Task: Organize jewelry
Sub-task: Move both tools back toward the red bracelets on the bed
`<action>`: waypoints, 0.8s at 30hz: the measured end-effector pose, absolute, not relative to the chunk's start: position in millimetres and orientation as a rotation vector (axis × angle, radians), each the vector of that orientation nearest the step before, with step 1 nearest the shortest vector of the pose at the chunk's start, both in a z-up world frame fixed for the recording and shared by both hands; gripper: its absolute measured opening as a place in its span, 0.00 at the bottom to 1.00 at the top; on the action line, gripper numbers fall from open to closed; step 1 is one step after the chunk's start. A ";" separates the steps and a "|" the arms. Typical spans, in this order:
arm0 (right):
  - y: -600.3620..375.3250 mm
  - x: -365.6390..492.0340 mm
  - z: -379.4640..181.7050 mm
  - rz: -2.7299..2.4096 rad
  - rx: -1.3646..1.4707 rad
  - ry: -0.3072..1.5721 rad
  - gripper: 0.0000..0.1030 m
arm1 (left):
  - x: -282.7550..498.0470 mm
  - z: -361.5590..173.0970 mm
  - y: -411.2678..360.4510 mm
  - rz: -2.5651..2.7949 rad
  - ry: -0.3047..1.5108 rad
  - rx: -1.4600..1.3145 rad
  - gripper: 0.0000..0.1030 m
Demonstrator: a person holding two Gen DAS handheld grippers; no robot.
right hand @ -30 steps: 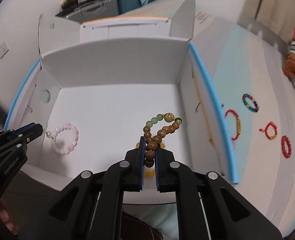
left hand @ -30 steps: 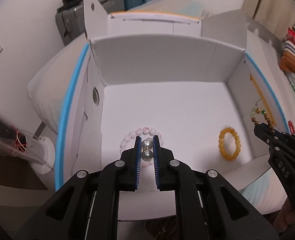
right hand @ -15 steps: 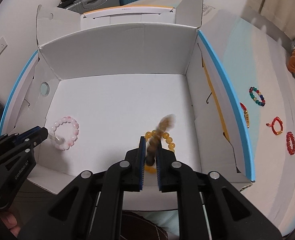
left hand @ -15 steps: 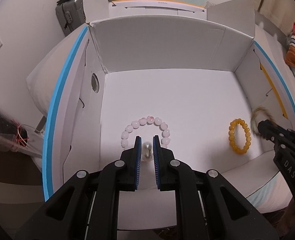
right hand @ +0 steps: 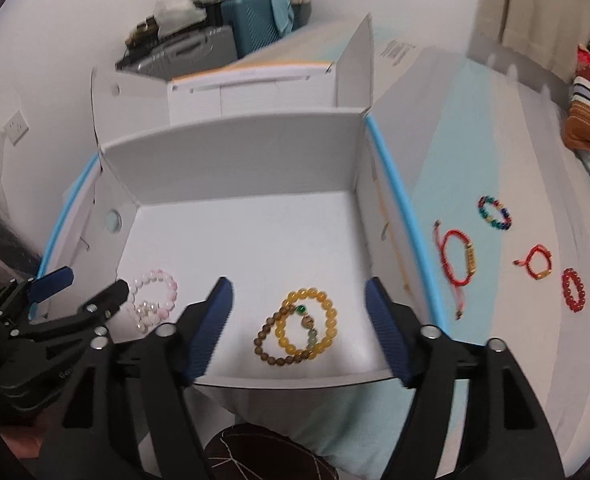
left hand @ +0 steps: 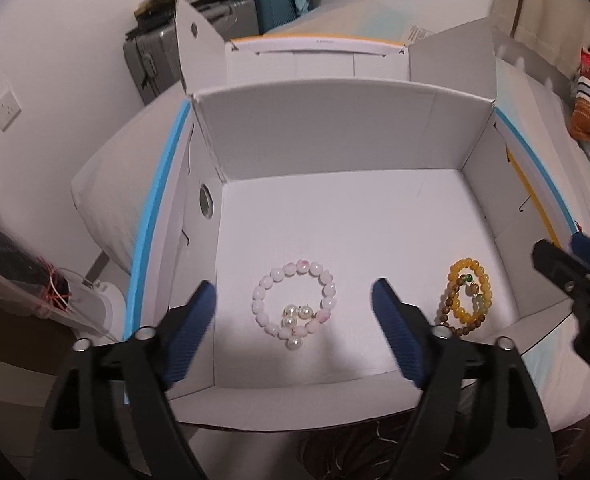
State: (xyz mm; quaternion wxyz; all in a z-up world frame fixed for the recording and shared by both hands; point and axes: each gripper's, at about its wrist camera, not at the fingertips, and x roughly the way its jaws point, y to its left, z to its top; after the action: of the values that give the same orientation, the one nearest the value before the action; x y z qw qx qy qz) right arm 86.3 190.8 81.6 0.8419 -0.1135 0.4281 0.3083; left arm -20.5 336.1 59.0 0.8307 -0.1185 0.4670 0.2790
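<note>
Both claws hang over an open white cardboard box with blue-edged side flaps, sitting on a pale bed. The left gripper has let go, its blue-padded jaws opening wide above a pink bead bracelet with a small string of white pearls lying across its lower edge on the box floor. The right gripper is likewise released and opening, nothing pinched, above a yellow bead bracelet with a brown wooden bead strand draped over it. Nothing blocks either pair. Only the right camera shows the bedcover beyond the box wall, where a multicoloured bead bracelet, two red cord bracelets and a red bead bracelet lie. The left camera shows grey and teal suitcases behind the box.
</note>
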 end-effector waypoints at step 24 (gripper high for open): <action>48.5 122.9 113.6 0.471 -0.114 0.797 0.93 | 39.2 89.6 220.3 0.399 0.881 -0.154 0.94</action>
State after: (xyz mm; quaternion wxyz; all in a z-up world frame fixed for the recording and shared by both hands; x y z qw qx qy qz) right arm 122.9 48.5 113.6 0.8933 -0.0547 0.3841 0.2270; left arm 39.2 220.3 89.6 0.8825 -0.0738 0.4232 0.1916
